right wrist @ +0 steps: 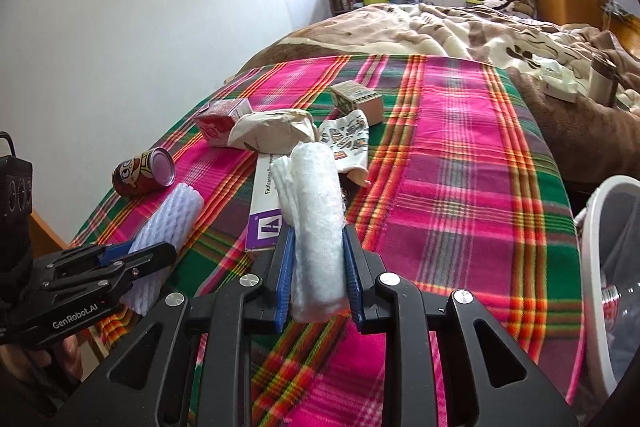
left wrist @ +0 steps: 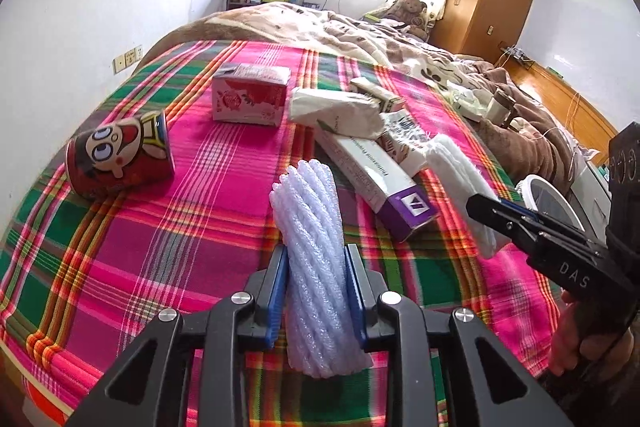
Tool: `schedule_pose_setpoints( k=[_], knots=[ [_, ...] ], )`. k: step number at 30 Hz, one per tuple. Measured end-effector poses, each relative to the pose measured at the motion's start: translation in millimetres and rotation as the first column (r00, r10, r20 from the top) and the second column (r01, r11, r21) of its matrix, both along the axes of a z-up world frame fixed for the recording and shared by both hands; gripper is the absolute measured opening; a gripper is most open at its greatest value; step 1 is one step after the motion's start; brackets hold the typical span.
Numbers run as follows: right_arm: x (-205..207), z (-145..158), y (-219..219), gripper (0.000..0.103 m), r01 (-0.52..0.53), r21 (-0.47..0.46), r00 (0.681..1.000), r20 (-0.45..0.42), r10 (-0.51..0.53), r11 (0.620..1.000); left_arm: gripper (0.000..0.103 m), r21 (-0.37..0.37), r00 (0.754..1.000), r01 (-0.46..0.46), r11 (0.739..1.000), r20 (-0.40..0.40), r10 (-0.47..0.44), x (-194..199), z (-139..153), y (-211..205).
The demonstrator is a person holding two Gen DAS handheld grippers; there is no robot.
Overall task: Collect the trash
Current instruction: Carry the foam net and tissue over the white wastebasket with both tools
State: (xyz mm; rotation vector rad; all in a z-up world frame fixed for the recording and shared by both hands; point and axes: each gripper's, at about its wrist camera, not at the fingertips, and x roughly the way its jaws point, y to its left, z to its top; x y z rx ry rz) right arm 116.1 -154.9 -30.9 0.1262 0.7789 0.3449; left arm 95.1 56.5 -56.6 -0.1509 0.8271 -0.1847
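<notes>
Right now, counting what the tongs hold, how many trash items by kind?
Boxes: 3 (pink box, purple-ended box, green-brown box)
Bags: 2 (beige bag, printed bag)
Can: 1
Foam sleeve: 1
Tissue wad: 1
Total: 8

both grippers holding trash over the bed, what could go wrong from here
1. The left gripper grips the foam net sleeve low down, so most of its length sticks out beyond the jaws; the soft foam may flop or slip out.
2. The right gripper pinches a folded white tissue wad; loose layers could peel off on the way to the white bin.
3. The two grippers sit close together and could bump.
</notes>
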Motion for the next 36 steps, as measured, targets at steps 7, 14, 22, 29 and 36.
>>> schedule_pose_setpoints(
  k=[7, 14, 22, 29, 36],
  knots=[
    [-13, 8, -13, 0.024, 0.042, 0.019, 0.999, 0.029, -0.043, 0.999, 0.028, 0.007, 0.999, 0.033, 0.999, 0.043, -0.033, -6, 16, -15],
    [-28, 23, -33, 0.024, 0.101, 0.028, 0.992, 0.079, -0.103, 0.994, 0.028, 0.008, 0.994, 0.073, 0.997, 0.085, -0.074, -9, 32, -34],
    [-42, 33, -62, 0.025, 0.191, 0.037, 0.975, 0.111, -0.194, 0.981, 0.028, 0.011, 0.982, 0.138, 0.990, 0.128, -0.138, -11, 49, -65],
    [-53, 39, -89, 0.025, 0.267, 0.045, 0.954, 0.132, -0.271, 0.963, 0.028, 0.021, 0.966, 0.198, 0.980, 0.163, -0.198, -10, 62, -97],
    [-59, 44, -116, 0.025, 0.345, 0.046, 0.924, 0.157, -0.348, 0.937, 0.028, 0.036, 0.945, 0.261, 0.965, 0.196, -0.263, -8, 75, -131]
  ],
)
